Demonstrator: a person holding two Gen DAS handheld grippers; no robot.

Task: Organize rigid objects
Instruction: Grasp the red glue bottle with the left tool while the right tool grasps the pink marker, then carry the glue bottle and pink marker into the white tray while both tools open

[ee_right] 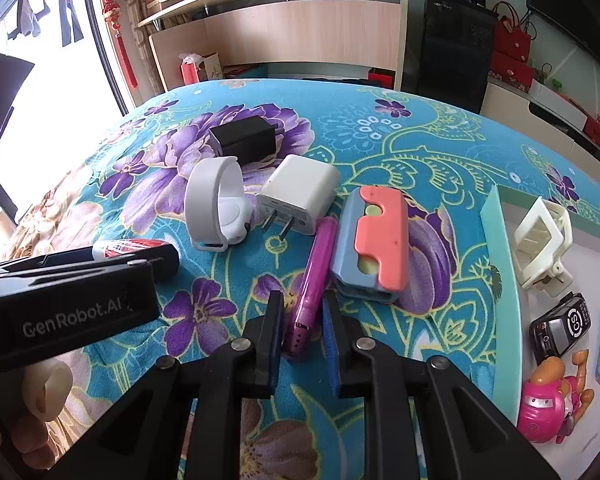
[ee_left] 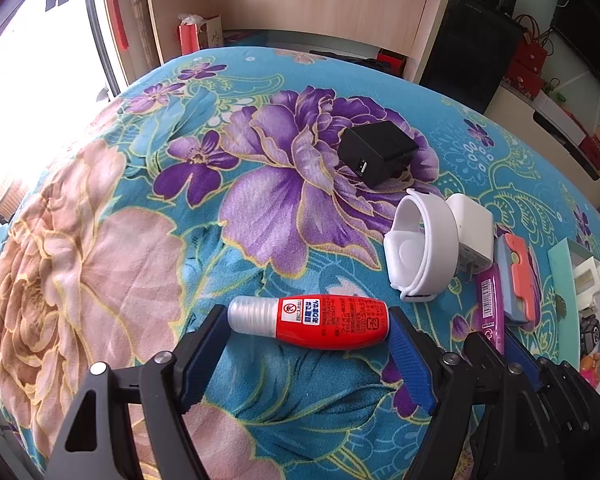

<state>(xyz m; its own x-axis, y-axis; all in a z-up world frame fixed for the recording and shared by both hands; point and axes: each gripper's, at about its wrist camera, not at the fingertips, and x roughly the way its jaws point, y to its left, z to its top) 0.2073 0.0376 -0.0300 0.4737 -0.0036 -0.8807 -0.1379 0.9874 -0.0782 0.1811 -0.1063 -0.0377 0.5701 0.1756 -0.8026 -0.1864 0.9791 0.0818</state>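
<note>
Right gripper [ee_right: 302, 328] clamps the purple tube [ee_right: 314, 280] between its narrowed jaws. Left gripper [ee_left: 310, 344] stands wide, its pads flanking the red bottle [ee_left: 320, 322], released.

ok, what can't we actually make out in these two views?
- Red bottle: in the right wrist view, mostly hidden behind the left gripper; label unreadable there.
- Purple tube: in the left wrist view, lower end hidden by the right gripper.
- Tray: cut off by the right edge in both views; contents partly shown.
- Tube contact: the pads' inner faces are hidden, jaws look shut on it.
</note>
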